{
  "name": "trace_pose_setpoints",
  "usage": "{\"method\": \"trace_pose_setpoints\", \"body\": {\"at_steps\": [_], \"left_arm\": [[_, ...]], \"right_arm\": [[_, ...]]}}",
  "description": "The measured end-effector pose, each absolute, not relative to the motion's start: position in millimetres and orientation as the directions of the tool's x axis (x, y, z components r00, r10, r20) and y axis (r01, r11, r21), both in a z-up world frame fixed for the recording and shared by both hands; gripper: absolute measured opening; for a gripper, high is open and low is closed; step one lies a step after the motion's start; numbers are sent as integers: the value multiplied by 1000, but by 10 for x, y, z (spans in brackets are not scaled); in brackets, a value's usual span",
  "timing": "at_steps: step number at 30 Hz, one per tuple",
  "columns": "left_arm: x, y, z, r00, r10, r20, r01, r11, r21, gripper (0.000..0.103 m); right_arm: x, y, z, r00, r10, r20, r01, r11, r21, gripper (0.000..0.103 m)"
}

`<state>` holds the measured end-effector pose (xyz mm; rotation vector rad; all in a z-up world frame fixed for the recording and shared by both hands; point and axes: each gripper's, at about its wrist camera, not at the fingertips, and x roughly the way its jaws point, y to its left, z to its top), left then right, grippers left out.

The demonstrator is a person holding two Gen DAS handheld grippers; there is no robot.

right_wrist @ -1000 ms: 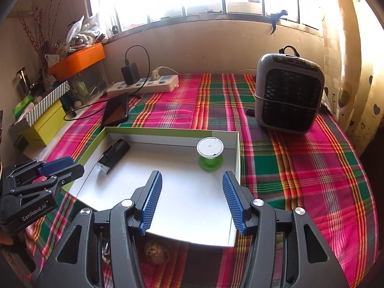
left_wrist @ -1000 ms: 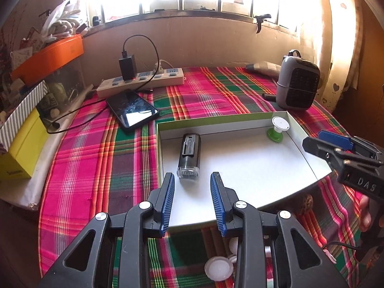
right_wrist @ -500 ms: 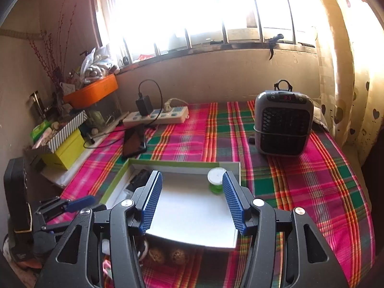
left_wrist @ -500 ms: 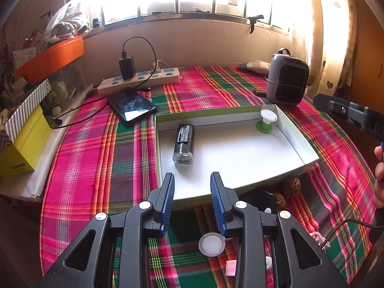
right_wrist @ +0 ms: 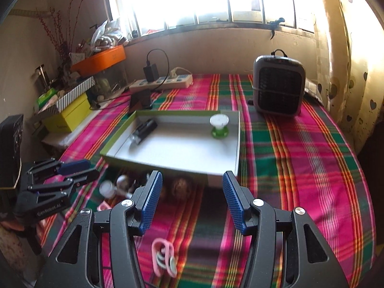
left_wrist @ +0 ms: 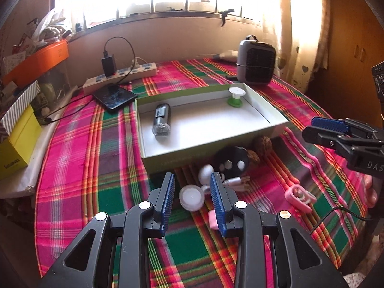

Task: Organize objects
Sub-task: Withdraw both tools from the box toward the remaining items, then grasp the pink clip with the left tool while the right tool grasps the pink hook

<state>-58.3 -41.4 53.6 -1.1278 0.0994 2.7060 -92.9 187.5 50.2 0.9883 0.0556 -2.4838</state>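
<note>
A shallow green-edged white box (left_wrist: 270, 116) (right_wrist: 236, 141) lies on the plaid cloth. In it are a black flashlight (left_wrist: 162, 120) (right_wrist: 143, 130) and a green-and-white spool (left_wrist: 236, 96) (right_wrist: 219, 126). Loose items lie in front of the box: a white round lid (left_wrist: 192, 196), a black remote (left_wrist: 231, 160), two walnuts (left_wrist: 262, 144), a pink clip (left_wrist: 298, 198) (right_wrist: 163, 256) and a small pink block (left_wrist: 212, 219). My left gripper (left_wrist: 192, 200) is open, its jaws on either side of the white lid. My right gripper (right_wrist: 192, 201) is open and empty, above the cloth before the box.
A grey heater (left_wrist: 255, 63) (right_wrist: 278, 86) stands at the back right. A power strip with charger (left_wrist: 120, 74) and a phone (left_wrist: 114, 96) lie at the back left. Yellow, striped and orange boxes (left_wrist: 16, 139) line the left edge.
Both grippers have pulled back from the box toward the near edge. The loose items in front of the box have come into view, and the left jaws now straddle the white lid.
</note>
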Motion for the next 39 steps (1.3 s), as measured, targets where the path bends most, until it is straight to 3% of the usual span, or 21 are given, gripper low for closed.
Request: {"method": "trace_pose_setpoints", "body": {"at_steps": [9,39], "left_arm": [[-392,-309,478,-661,235,-713,-308,-951,-28,29],[-286,-130,215,-590,334,-735,-380,-918,-112,29]], "right_arm": [[-623,1856,317,-600,-418,-682,470,-874,122,54],[-399,1781,-105,-546,-396,-739,490,-866,102,54]]}}
